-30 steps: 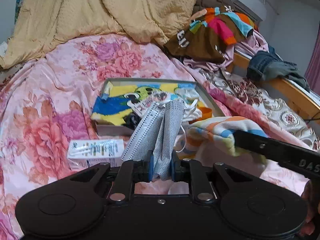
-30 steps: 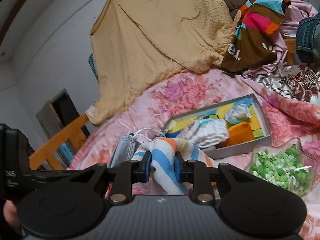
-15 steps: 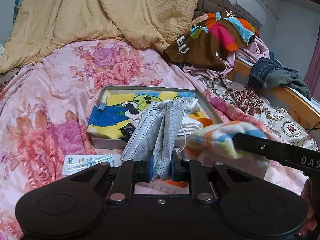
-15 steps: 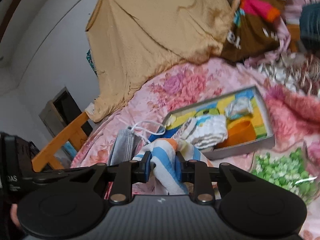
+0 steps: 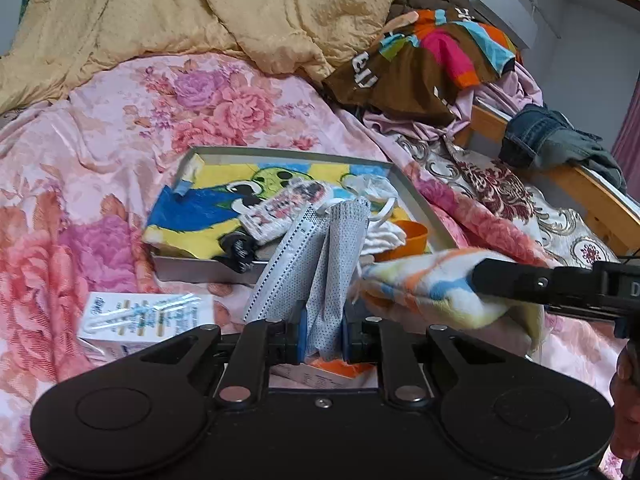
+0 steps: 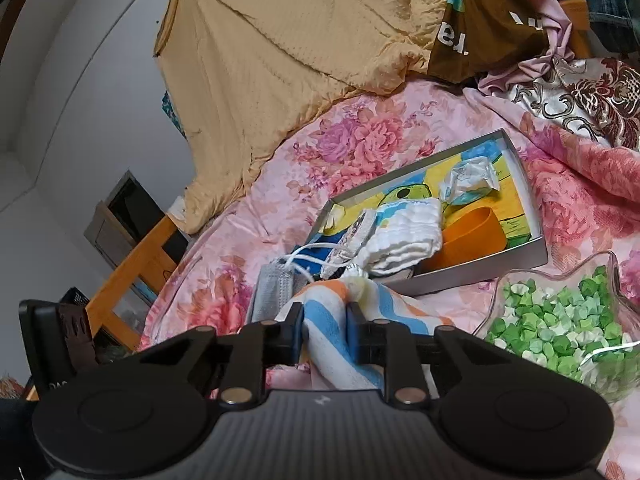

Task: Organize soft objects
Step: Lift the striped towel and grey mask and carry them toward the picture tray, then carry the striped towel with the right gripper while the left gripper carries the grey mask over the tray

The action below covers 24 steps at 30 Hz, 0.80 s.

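The left gripper [image 5: 323, 334] clamps grey face masks [image 5: 320, 256] at lower centre. The right gripper [image 6: 325, 330] is closing its jaws on a striped cloth [image 6: 332, 336]. Just beyond both, mid-frame, the grey tray [image 5: 200, 270] of soft items rests on the floral bedspread [image 5: 80, 184].

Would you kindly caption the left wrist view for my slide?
Left gripper pinching a grey face mask above the grey tray on a floral bedspread.
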Each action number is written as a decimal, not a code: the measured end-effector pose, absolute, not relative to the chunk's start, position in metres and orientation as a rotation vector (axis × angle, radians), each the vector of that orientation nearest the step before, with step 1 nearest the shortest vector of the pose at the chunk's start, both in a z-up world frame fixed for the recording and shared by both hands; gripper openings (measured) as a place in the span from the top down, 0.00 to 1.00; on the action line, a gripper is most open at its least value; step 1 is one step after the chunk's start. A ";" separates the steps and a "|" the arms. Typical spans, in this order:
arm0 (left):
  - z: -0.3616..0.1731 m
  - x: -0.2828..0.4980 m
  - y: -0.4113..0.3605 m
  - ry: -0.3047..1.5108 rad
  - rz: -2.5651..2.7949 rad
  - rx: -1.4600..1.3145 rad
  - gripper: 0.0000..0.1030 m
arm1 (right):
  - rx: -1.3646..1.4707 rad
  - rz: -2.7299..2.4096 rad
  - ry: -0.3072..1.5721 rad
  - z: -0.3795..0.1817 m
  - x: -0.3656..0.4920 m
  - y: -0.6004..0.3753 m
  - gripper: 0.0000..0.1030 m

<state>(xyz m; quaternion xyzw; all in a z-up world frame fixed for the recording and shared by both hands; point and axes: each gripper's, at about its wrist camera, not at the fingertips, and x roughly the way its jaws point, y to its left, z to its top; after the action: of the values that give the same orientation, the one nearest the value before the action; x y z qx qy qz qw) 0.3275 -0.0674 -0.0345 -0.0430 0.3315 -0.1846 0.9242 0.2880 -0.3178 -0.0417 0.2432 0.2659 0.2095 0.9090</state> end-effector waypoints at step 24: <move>-0.043 0.303 -0.107 0.674 -0.384 -0.130 0.83 | 0.674 0.407 0.475 -0.032 0.268 -0.357 0.77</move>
<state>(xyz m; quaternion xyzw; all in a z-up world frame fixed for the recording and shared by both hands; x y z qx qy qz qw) 0.3031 -0.1067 -0.0430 -0.0635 0.3285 -0.1870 0.9236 0.2681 -0.3565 -0.0323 0.3251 0.2294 0.1965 0.8961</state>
